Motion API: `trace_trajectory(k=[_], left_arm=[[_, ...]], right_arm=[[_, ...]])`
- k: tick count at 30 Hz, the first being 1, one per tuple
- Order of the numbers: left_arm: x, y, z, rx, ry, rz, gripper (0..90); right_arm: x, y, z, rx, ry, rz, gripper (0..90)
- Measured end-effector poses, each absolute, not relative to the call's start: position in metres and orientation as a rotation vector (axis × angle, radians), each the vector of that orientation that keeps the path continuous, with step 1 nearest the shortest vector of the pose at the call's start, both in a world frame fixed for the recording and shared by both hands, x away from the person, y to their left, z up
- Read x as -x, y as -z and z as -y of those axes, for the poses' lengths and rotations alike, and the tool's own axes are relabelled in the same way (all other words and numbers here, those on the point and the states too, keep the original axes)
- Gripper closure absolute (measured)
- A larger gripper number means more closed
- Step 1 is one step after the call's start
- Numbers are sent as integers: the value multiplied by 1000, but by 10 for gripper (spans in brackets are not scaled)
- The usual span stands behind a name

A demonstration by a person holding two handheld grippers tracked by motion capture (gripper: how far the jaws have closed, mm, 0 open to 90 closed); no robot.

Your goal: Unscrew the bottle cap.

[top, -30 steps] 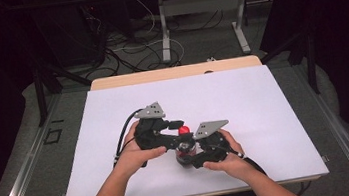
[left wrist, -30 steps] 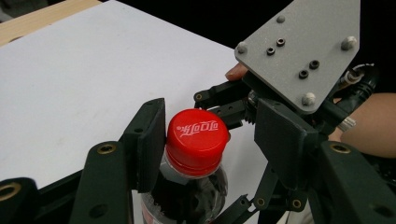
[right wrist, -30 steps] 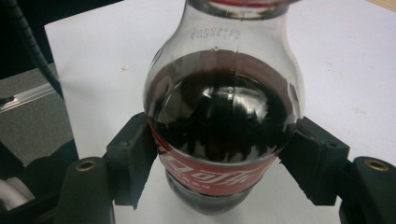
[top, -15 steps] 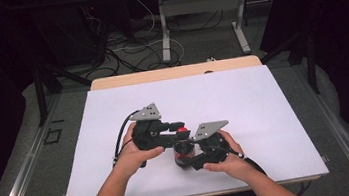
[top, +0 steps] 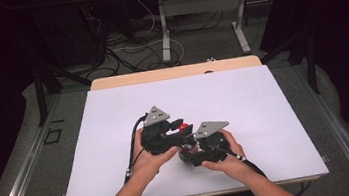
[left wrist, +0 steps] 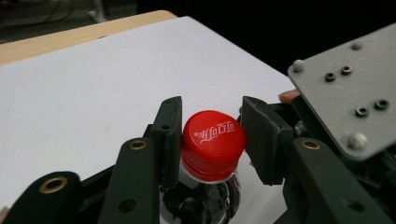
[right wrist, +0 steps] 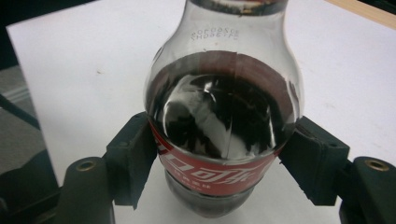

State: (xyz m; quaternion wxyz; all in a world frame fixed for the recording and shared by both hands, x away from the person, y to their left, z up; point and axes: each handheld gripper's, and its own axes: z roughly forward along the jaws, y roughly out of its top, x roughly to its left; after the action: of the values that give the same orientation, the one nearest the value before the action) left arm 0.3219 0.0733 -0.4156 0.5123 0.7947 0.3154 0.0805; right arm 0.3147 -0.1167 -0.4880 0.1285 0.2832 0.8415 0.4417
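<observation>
A cola bottle [right wrist: 224,116] with dark drink and a red label stands on the white table sheet [top: 243,99]. My right gripper [right wrist: 224,163] is shut on its body at the label, one pad on each side. The red cap [left wrist: 212,140] sits between the pads of my left gripper [left wrist: 210,140], whose jaws have just been opening; the pads stand close beside the cap without squeezing it. In the high view both hands meet near the table's front middle, the left gripper [top: 179,130] over the cap [top: 184,126] and the right gripper [top: 191,151] lower down.
The white sheet covers most of a wooden table [top: 174,72]. The grey plate of the right gripper [left wrist: 345,93] rises close by in the left gripper view. Cables and table legs [top: 164,33] lie on the floor beyond the far edge.
The left hand has shifted slightly at the cap. The right gripper and the bottle have stayed where they were.
</observation>
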Motion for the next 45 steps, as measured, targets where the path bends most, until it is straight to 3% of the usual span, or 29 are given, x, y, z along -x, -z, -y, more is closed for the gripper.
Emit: trace_trajectory(k=[3,8,18,25,29,38,41,43,45], left_arm=[[-327,412,-85,-1897,-127,-681,447],[-336,407,-99,-1916,-14,-574,447],[-345,416,-102,-1958,19,-514,499],[-345,420,-93,-1958,22,-475,590],[-341,419,-89,-1951,-28,-503,618],[-312,421,-65,-1900,-320,-823,622],[-311,422,-63,-1899,-311,-820,613],[-315,421,-68,-1895,-265,-758,515],[-317,418,-74,-1882,-241,-728,482]], right_arm=[[-315,487,118,-817,-1306,-2463,303],[-316,486,119,-798,-1340,-2487,303],[-315,486,117,-763,-1362,-2521,303],[-314,487,114,-736,-1358,-2544,303],[-314,487,115,-750,-1362,-2535,303],[-313,490,111,-843,-1281,-2475,304],[-314,491,112,-844,-1275,-2486,304],[-315,490,114,-841,-1274,-2496,304],[-315,490,115,-832,-1300,-2492,303]])
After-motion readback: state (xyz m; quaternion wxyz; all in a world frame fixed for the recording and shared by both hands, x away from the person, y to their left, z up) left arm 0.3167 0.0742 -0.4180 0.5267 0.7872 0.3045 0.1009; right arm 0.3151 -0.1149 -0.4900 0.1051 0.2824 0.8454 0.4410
